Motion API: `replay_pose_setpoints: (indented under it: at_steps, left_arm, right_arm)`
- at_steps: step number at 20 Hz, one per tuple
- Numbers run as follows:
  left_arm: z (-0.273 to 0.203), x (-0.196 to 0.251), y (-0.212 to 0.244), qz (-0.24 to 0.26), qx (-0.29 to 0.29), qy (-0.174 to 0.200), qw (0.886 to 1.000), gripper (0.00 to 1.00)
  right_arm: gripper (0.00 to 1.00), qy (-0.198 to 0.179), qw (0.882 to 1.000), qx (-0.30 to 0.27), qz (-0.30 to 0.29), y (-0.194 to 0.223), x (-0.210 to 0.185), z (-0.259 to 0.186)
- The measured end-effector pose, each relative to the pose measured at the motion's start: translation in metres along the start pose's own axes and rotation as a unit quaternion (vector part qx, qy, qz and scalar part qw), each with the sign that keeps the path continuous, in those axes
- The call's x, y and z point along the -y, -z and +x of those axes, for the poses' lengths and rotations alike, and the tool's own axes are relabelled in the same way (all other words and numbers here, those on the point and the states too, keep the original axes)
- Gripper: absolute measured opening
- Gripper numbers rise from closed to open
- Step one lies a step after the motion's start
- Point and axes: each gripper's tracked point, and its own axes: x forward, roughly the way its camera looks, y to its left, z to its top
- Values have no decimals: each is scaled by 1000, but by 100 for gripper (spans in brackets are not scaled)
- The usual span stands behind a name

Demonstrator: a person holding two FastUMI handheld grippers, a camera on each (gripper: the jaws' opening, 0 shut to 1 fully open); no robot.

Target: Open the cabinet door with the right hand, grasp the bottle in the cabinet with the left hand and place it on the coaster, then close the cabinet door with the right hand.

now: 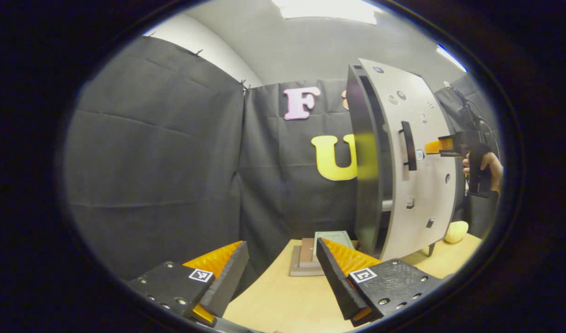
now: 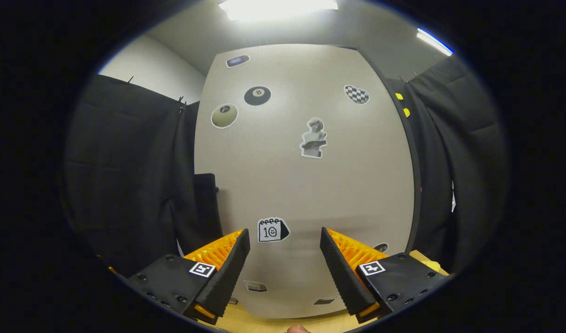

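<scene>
Black cloth walls close the booth around a pale wooden desk [image 1: 283, 296]. On it stands the cabinet [image 1: 371, 157], its beige cabinet door [image 1: 417, 185] dotted with small stickers and carrying a dark vertical handle [image 1: 408, 145]; the door stands slightly ajar, showing its dark edge. My left fingers [image 1: 281, 273] hang apart over the desk, empty, aimed at a stack of books [image 1: 313, 256] just beside the cabinet's foot. From here I see my right fingers [image 1: 433, 147], hand [image 1: 484, 169] behind them, near the handle; whether they are apart I cannot tell at that range. A yellowish rounded object [image 1: 456, 231] lies past the cabinet. In the right gripper view, my right fingers [image 2: 285, 266] are spread wide, gripping nothing, facing the door's [image 2: 306, 185] stickered front.
</scene>
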Motion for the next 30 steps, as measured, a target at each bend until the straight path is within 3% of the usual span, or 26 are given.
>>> replay_pose_setpoints:
  at_steps: [6, 8, 13, 21, 30]
  left_arm:
    - [16, 68, -17, -19, 4, 44, 999, 94]
    - [18, 88, -27, -18, 12, 53, 998, 89]
    - [20, 130, -50, -9, 23, 63, 998, 90]
    - [-4, 179, -76, 8, 37, 70, 997, 89]
    - [9, 198, -79, 11, 28, 73, 997, 89]
  right_arm:
    - [97, 1, 999, 19, -29, -31, 38, -68]
    - [96, 12, 999, 24, -37, -40, 61, -89]
    - [96, 45, 998, 28, -42, -50, 127, -136]
    - [96, 98, 994, 7, -44, -35, 224, -185]
    - [98, 111, 992, -17, -63, -7, 261, -205]
